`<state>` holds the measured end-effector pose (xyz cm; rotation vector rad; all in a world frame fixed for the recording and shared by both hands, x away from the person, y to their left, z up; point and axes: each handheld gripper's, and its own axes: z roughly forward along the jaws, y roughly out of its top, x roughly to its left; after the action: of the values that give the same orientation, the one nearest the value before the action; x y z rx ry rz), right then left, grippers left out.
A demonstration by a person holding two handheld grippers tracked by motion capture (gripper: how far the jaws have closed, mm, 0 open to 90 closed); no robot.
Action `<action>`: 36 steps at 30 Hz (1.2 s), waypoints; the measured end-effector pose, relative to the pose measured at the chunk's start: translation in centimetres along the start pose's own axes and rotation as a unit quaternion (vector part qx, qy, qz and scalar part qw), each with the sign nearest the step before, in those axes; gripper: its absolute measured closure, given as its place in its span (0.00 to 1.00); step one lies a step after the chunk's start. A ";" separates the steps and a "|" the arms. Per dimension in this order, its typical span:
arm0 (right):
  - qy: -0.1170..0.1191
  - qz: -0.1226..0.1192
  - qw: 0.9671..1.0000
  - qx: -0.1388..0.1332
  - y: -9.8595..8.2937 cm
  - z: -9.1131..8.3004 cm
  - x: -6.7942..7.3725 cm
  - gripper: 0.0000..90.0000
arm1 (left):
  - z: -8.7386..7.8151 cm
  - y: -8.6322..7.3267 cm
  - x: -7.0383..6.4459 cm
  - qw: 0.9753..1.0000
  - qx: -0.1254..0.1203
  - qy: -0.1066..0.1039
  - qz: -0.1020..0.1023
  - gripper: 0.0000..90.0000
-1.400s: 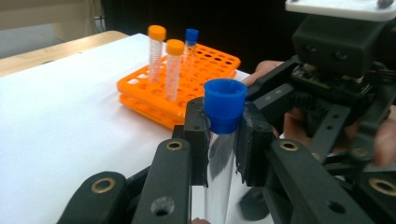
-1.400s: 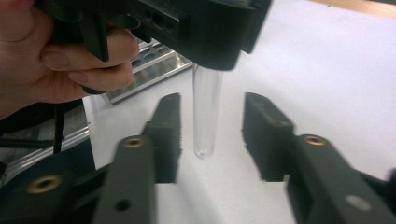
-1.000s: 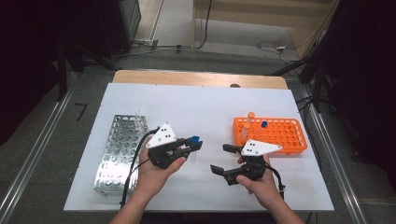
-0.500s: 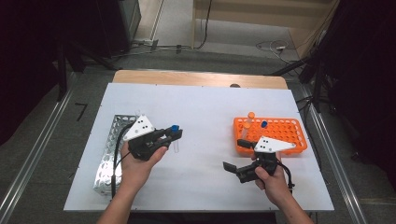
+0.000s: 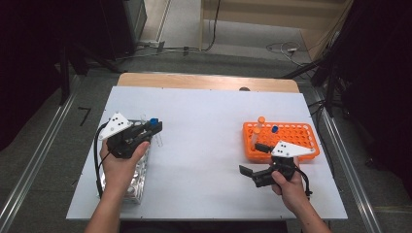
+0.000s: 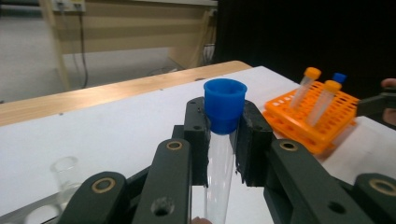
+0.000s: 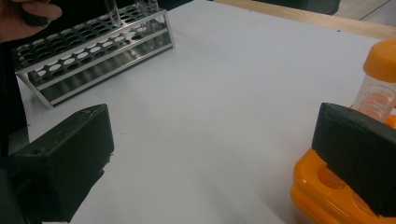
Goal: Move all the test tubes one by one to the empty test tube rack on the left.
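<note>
Blue-capped tube [image 6: 223,140] is clamped just under its cap by the left gripper [image 5: 145,132], sitting left of centre in the high view, right over the near-top end of the metal rack [image 5: 130,187]. In the left gripper view the tube stands close to upright between the jaws, cap up. The right gripper [image 5: 253,162] is wide open and holding nothing, parked low and right of centre, just beside the orange rack [image 5: 296,138], which has two orange-capped tubes and a blue-capped one standing in it.

Looks to me like the step is dropping that tube into a hole of the metal rack. I'd keep it plumb, line the bottom tip over one hole before lowering, and only let go once it's seated through both plates. There's already a bare tube standing at that end, so mind the clearance.

Compared with half a second ago, the left hand has slid further left, from beside the rack to over it. The right hand has barely moved.
</note>
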<state>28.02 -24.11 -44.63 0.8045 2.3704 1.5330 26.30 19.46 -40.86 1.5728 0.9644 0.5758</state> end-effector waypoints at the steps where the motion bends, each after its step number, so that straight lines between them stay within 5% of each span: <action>1: -0.002 0.001 1.000 0.000 0.0 0.0 -0.1 0.00 | -0.1 -0.1 0.2 1.000 -0.001 0.006 -0.001 0.85; 18: -0.020 0.007 1.000 0.000 -0.4 -0.3 -0.9 0.00 | -0.8 -1.4 3.0 0.995 -0.015 0.096 -0.003 0.85; 25: -0.027 0.004 1.000 0.000 -0.5 -0.3 -1.1 0.00 | -0.4 -1.8 3.5 0.994 -0.016 0.112 -0.007 0.85; 36: -0.045 0.011 0.999 -0.003 -0.7 -0.7 -1.8 0.00 | 0.0 -2.2 3.3 0.991 0.042 0.128 -0.003 0.85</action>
<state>28.97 -25.85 -45.15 0.8812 2.2989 1.4786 27.54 22.25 -43.44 1.5936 1.1989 0.7545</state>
